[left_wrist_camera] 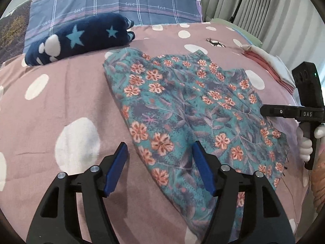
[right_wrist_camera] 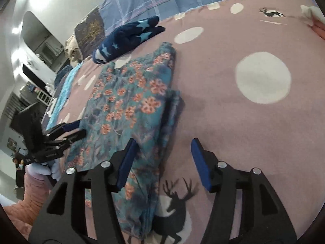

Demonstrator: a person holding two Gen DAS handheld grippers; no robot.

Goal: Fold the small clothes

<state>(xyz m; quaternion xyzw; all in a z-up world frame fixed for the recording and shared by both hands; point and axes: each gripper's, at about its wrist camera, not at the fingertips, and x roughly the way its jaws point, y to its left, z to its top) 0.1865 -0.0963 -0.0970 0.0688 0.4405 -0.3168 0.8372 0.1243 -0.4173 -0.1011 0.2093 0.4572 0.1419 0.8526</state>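
Observation:
A teal garment with orange flowers [left_wrist_camera: 182, 105] lies folded flat on the pink dotted bedspread [left_wrist_camera: 61, 93]. My left gripper [left_wrist_camera: 159, 146] is open at the garment's near left edge, with one blue pad over the cloth and the other over the bedspread; nothing is pinched. My right gripper [right_wrist_camera: 164, 142] is open too, straddling the folded garment's [right_wrist_camera: 126, 101] right edge without gripping it. From the left wrist view the right gripper [left_wrist_camera: 264, 111] shows side-on at the garment's right edge, held by a white-gloved hand [left_wrist_camera: 305, 146]. The left gripper [right_wrist_camera: 77, 130] appears at the cloth's far side in the right wrist view.
A navy plush piece with light-blue stars [left_wrist_camera: 81, 38] lies behind the garment, in front of a plaid pillow [left_wrist_camera: 121, 0]. A stack of folded pink and white clothes [left_wrist_camera: 270, 67] sits at the bed's right edge. Curtains [left_wrist_camera: 264, 6] hang beyond.

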